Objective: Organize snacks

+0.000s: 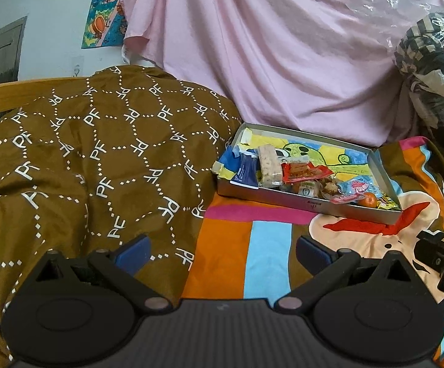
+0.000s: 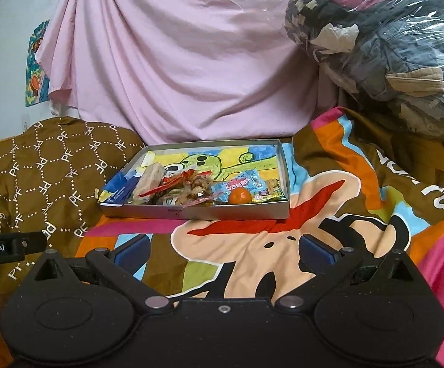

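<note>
Left gripper: we held the left gripper (image 1: 220, 253) over the striped blanket, its two blue-padded fingers (image 1: 133, 253) spread wide with nothing between them
Right gripper: we held the right gripper (image 2: 225, 253) the same way, two fingers (image 2: 317, 250) wide apart and empty, above the cartoon face printed on the blanket
Blanket: one colourful blanket (image 2: 329, 220) with orange, blue, pink and brown patches lay under both tools and under the tray
Tray: we saw one shallow grey tray (image 2: 222, 211) resting flat on the blanket, well ahead of both grippers, its floor covered by a drawing of a green creature
Snacks: all the snacks we could see sat crowded along the tray's near side, touching or overlapping one another
Blue packet: one, at the tray's left end (image 2: 119, 188)
Pale bar: one in clear wrap (image 1: 268, 164), just right of the blue packet
Red packet: one (image 1: 306, 171), lying partly over the brown pieces
Brown pieces: a small clump (image 2: 197, 188) in the middle; we could not count them
Pink and blue candy bag: one (image 2: 242, 182)
Orange fruit: one round one (image 2: 239, 197), against the near wall
Yellow-green packet: one (image 2: 271, 191), at the right end
Brown quilt: one, marked with white letters (image 1: 84, 153), bunched to the left of the tray
Pink sheet: one (image 2: 176, 61), hanging behind the tray
Clothes bundle: one clear plastic bag of clothes (image 2: 390, 40), far right
</note>
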The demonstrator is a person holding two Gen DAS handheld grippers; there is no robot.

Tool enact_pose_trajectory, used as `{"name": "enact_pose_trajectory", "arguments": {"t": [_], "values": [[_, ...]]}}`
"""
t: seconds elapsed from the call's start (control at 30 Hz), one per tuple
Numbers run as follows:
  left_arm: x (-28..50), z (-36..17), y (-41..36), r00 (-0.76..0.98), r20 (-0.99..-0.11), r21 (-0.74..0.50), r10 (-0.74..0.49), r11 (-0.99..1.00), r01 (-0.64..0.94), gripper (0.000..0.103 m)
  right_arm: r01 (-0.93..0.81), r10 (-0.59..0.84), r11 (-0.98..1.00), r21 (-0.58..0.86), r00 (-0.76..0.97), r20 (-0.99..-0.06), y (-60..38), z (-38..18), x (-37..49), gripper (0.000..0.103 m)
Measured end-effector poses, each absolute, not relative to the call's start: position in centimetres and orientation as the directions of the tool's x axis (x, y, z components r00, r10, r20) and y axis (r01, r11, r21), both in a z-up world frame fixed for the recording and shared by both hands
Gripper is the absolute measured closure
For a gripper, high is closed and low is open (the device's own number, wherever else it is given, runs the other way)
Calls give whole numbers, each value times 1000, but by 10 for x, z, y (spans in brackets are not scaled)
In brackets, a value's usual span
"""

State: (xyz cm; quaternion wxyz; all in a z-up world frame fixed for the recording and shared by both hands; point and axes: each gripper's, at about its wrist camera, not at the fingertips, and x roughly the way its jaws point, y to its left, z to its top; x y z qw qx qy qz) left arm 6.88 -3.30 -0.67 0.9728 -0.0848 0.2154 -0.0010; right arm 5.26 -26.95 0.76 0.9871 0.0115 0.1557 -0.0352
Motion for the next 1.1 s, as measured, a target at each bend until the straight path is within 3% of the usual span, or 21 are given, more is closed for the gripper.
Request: {"name": "enact_pose_trajectory", "arguments": {"t": [1.1], "values": [[67, -9, -33, 906, -422, -167, -40, 985, -34, 0, 45, -47, 999, -13, 946, -321, -264, 3, 55, 1]]}}
